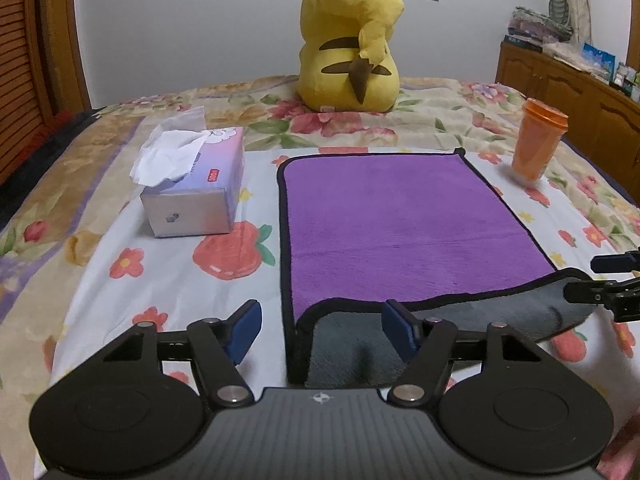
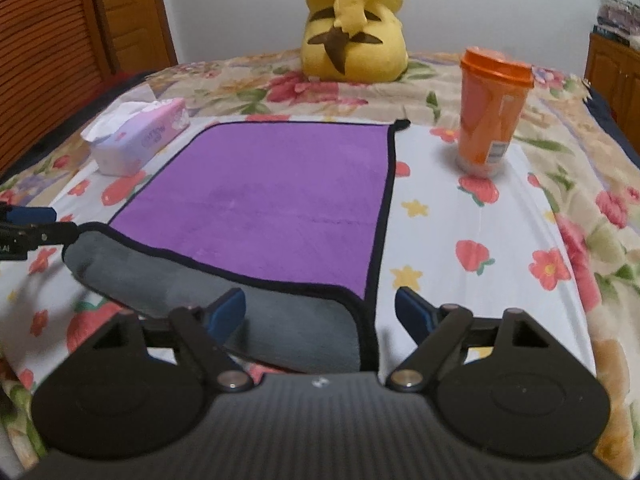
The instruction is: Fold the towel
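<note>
A purple towel [image 1: 400, 216] with black trim lies flat on the flowered bed; its near edge is curled over, showing the grey underside [image 1: 352, 344]. It also shows in the right wrist view [image 2: 272, 200], grey flap [image 2: 256, 312] in front. My left gripper [image 1: 320, 332] is open, its blue pads either side of the towel's near left corner. My right gripper [image 2: 320, 312] is open, straddling the near right corner. Each gripper's tip shows at the edge of the other view, the right one [image 1: 600, 284] and the left one [image 2: 36, 228], touching the flap's ends.
A tissue box [image 1: 196, 184] stands left of the towel. An orange lidded cup [image 2: 492, 112] stands at the right. A yellow plush toy [image 1: 352, 40] sits at the far end of the bed [image 1: 120, 280]. Wooden cabinets [image 1: 568, 96] line the right wall.
</note>
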A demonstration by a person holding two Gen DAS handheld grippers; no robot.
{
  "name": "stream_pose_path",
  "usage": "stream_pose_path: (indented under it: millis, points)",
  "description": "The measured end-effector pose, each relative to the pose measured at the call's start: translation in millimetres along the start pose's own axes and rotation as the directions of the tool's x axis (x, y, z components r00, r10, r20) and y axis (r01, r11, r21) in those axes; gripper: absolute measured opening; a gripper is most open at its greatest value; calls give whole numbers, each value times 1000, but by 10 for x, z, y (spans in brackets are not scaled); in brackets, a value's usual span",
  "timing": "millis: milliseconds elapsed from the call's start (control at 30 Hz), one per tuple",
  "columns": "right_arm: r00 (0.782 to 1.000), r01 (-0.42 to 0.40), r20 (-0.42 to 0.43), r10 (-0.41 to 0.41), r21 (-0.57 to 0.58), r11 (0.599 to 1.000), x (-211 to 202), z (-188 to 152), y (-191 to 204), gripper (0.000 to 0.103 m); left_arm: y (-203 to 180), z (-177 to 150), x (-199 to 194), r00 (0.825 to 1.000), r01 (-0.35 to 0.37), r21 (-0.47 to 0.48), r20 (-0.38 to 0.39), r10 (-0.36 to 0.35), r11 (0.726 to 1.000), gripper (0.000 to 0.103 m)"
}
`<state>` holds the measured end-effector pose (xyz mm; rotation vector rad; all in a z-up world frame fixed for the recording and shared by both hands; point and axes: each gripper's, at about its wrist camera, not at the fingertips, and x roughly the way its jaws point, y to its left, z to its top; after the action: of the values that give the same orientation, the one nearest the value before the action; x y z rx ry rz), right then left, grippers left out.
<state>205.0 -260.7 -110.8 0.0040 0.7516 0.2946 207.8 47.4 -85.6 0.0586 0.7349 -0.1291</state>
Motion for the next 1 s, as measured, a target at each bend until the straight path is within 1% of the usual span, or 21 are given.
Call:
stream_pose_path:
  millis: [133,200,267,300,433,533,567,667,800,867,900,933,1000]
  points:
    - [1000,-8,-25,9,21,1000,43,2,-63,80,61,4,95,1000,14,-15,-21,-14,1000,67]
    - [999,-28,-46,29,35,999,68,3,-95,80,91,1,154,999,30,-27,-39,-31,999,65]
    - [998,-33,-57,36,42,999,88,-2,-110,78,105,-16,213,997,42,-32,-61,-44,999,62]
    - [997,-36,-63,39,42,998,97,-1,-116,78,108,-30,238,996,44,-33,-72,-46,999,58]
    - [995,-57,-78,61,50,997,111,-1,-133,70,84,-77,282,993,51,-25,-104,-53,998,48]
    - [993,-77,-90,82,53,996,120,6,-145,63,77,-88,283,992,57,-27,-114,-60,998,43]
    - [991,-83,-96,88,53,995,123,5,-143,61,84,-92,282,991,60,-29,-116,-63,998,42]
    - [986,-98,-128,104,50,994,150,-6,-138,61,83,-109,287,990,61,-34,-126,-65,998,41]
    - [985,-108,-132,112,41,993,142,-8,-127,57,82,-135,311,988,63,-35,-138,-67,997,38]
    - [985,-112,-131,116,34,993,133,-3,-121,51,72,-133,307,988,65,-31,-138,-68,997,33]
    - [985,-112,-131,115,31,993,127,-3,-119,48,69,-127,309,988,64,-29,-137,-67,998,29]
    - [985,-113,-131,116,26,993,124,-2,-117,43,62,-128,305,989,63,-26,-135,-66,998,25]
    - [985,-109,-131,110,16,994,120,0,-118,34,54,-130,301,989,64,-23,-135,-67,998,22]
